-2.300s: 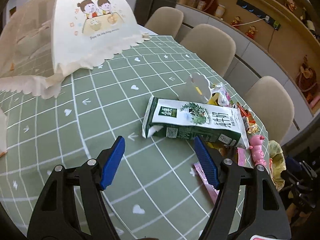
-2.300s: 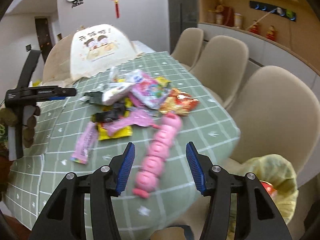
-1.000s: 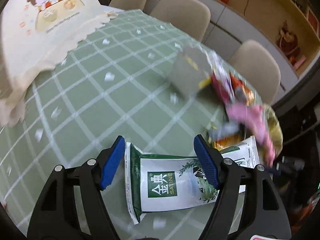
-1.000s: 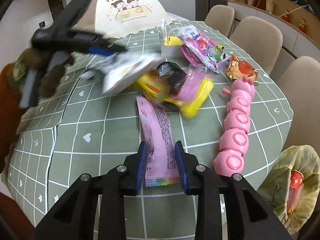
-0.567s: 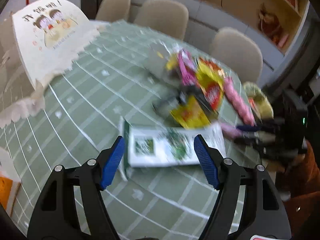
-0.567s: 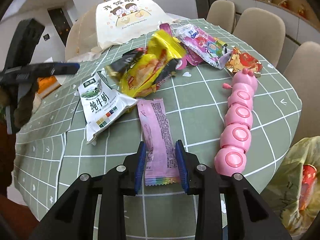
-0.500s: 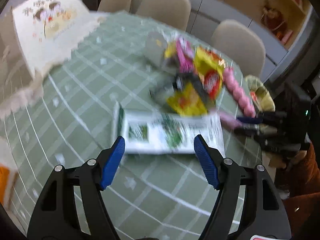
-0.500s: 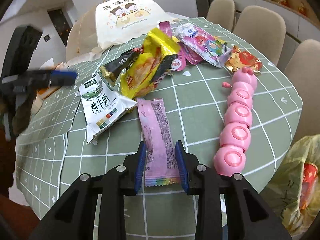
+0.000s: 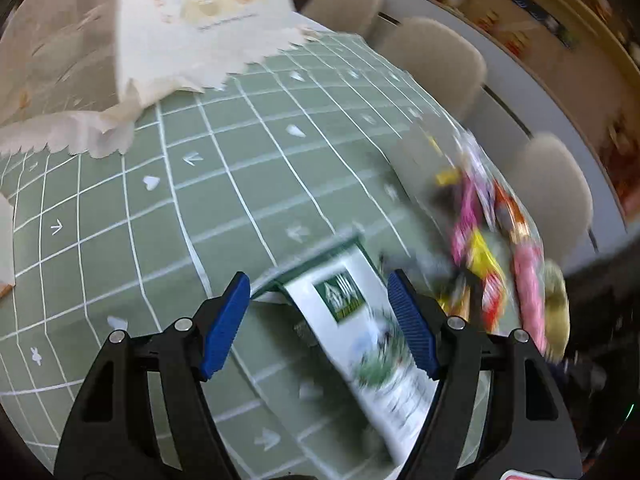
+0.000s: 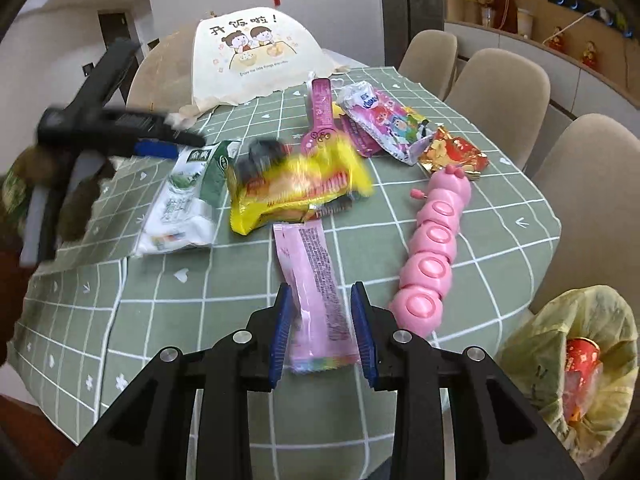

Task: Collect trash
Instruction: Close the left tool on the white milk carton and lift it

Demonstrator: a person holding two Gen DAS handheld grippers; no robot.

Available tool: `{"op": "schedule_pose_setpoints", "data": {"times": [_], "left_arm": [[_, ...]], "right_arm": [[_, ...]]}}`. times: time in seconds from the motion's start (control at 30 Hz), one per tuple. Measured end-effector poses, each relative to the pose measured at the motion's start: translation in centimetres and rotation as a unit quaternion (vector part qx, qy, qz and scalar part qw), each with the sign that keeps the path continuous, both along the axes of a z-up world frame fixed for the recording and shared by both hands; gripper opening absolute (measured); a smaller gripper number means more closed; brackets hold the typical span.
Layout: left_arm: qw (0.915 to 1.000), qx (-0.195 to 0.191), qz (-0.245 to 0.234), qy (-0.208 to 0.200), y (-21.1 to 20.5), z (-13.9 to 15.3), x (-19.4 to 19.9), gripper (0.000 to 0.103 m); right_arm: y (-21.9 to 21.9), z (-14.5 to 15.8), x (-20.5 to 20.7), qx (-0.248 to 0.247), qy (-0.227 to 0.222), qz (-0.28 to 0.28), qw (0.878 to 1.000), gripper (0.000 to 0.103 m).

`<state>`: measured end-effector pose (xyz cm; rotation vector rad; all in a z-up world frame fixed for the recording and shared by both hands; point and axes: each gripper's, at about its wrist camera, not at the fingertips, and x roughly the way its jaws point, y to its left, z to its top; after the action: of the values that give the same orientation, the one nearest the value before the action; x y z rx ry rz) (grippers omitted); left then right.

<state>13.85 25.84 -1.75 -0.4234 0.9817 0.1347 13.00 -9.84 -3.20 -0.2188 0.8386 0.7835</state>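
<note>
A white and green milk bag (image 9: 360, 320) lies on the green checked tablecloth (image 9: 168, 240) between the open fingers of my left gripper (image 9: 320, 320), blurred by motion. The bag also shows in the right wrist view (image 10: 184, 200), with the left gripper (image 10: 120, 132) above its far end. My right gripper (image 10: 322, 332) is closed onto the near end of a pink wrapper (image 10: 316, 292) lying flat on the cloth. A yellow snack bag (image 10: 296, 188), other wrappers (image 10: 380, 124) and a pink caterpillar toy (image 10: 436, 244) lie beyond.
A yellow trash bag (image 10: 572, 364) hangs open past the table's right edge, with red trash inside. A beige mesh food cover (image 10: 256, 56) stands at the far end of the table. Beige chairs (image 10: 500, 76) line the right side.
My left gripper has swung back over the milk bag, which now lies lengthwise between its fingers. The yellow snack bag has shifted. My right gripper stays on the pink wrapper.
</note>
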Motion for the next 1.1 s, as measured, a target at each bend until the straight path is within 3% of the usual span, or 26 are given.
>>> {"op": "schedule_pose_setpoints", "data": {"times": [0.1,0.27,0.37,0.53,0.67,0.77,0.93,1.1], "left_arm": [[0.9995,-0.019,-0.026,0.003,-1.9,0.1,0.4,0.069],[0.9947,0.067,-0.069,0.038,-6.9,-0.8,0.8,0.069],[0.9927,0.082,-0.075,0.047,-7.3,-1.6,0.8,0.069],[0.9926,0.069,-0.083,0.055,-6.3,-2.3,0.0,0.068],[0.9916,0.078,-0.088,0.056,-5.8,-1.7,-0.7,0.067],[0.9931,0.069,-0.083,0.047,-4.8,-1.2,-1.5,0.067],[0.9958,0.05,-0.07,0.033,-3.8,-0.6,-2.4,0.067],[0.9953,0.052,-0.077,0.028,-4.2,-0.6,-2.4,0.066]], "right_arm": [[-0.4,0.0,0.1,0.002,-0.005,-0.007,1.0,0.029],[-0.7,-0.1,0.3,0.005,-0.008,-0.016,1.0,0.029],[-0.7,-0.1,-0.1,0.001,-0.012,-0.012,1.0,0.029],[-0.7,-0.7,0.0,-0.007,-0.001,-0.009,1.0,0.029],[-0.4,-1.3,0.3,0.011,0.037,-0.017,0.999,0.03],[0.6,-1.7,-0.2,0.023,0.064,0.012,0.998,0.029],[1.2,-1.0,-1.2,0.014,0.041,0.025,0.999,0.03],[1.3,-0.3,-0.7,0.03,0.051,0.015,0.998,0.029]]}}
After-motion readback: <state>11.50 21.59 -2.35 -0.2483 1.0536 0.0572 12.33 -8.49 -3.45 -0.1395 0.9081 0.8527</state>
